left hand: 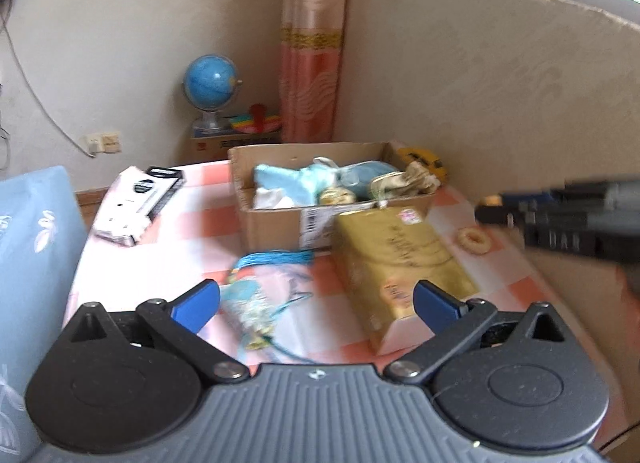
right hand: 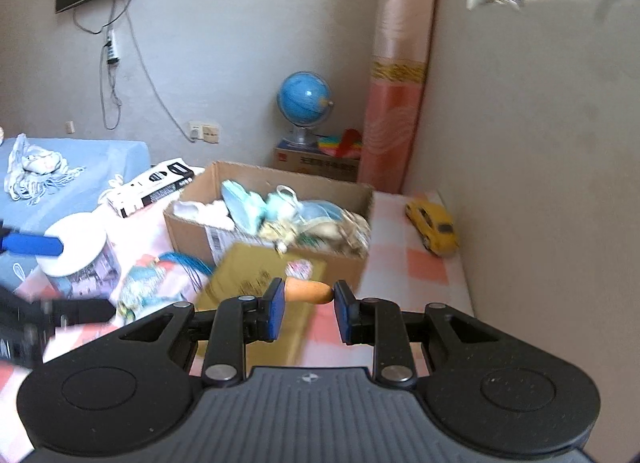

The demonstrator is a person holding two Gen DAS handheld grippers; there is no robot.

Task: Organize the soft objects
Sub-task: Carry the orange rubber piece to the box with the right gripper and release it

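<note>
My left gripper stands wide open above the checked tablecloth, with nothing between its blue pads. Under it lie a pale blue tasselled soft piece and a gold box. Behind them a cardboard box holds several soft things in blue, white and beige. My right gripper is shut on a tan-orange soft piece, held above the gold box. The left wrist view shows a tan ring just under the blurred right gripper.
A yellow toy car sits by the right wall. A black-and-white carton lies at the back left, and a white-lidded jar stands at the left edge. A globe stands behind, beside a rolled mat. Blue bedding lies left.
</note>
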